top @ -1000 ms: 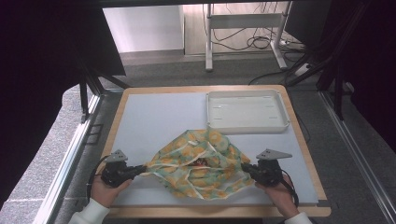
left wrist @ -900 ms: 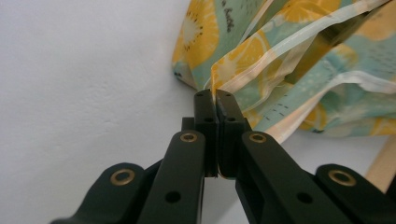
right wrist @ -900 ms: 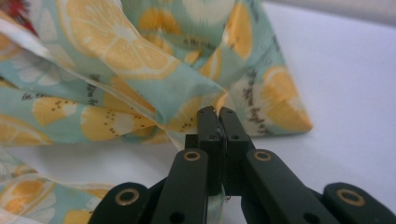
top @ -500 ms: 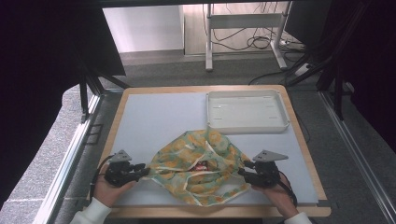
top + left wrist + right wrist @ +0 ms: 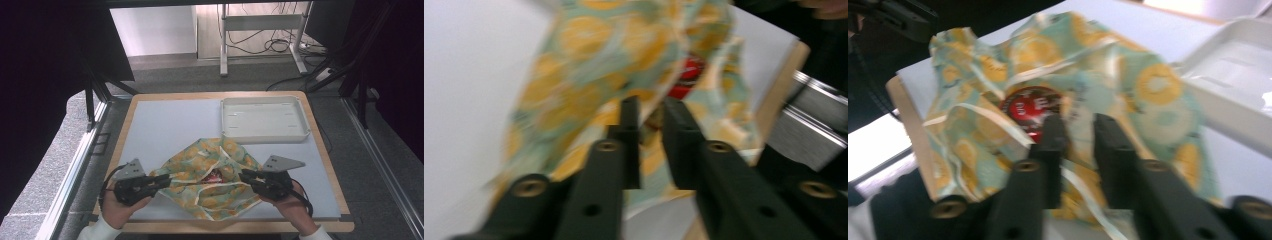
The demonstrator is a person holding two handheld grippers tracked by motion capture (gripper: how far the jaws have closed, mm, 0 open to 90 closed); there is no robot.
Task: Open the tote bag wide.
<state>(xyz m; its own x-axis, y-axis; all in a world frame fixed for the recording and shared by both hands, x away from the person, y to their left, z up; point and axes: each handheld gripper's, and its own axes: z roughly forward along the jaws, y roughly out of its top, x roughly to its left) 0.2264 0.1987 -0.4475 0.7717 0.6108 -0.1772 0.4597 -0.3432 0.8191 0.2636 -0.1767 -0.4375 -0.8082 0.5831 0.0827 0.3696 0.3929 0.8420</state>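
Observation:
A green and yellow patterned cloth (image 5: 200, 165) with white trim lies bunched near the front edge of the grey mat (image 5: 165, 125). A round red thing (image 5: 216, 176) shows in its folds. My left gripper (image 5: 167, 181) has just closed its jaws on the cloth's left edge, and they stand narrow with fabric between them. My right gripper (image 5: 245, 176) has done the same on the right edge. In the left gripper view the cloth (image 5: 589, 60) and the red thing (image 5: 684, 77) lie beyond the left gripper (image 5: 650, 117). The right gripper (image 5: 1079, 132) faces the cloth (image 5: 1143, 75) and the red thing (image 5: 1030, 107).
A shallow white tray (image 5: 263, 135) stands on the mat at the back right, just beyond the cloth; its rim (image 5: 1228, 120) shows in the right gripper view. The wooden table edge (image 5: 225, 226) runs close under both hands. Bare mat lies at the back left.
Both grippers have moved inward and risen. The cloth, spread wider a second ago, is now drawn together and humped between them.

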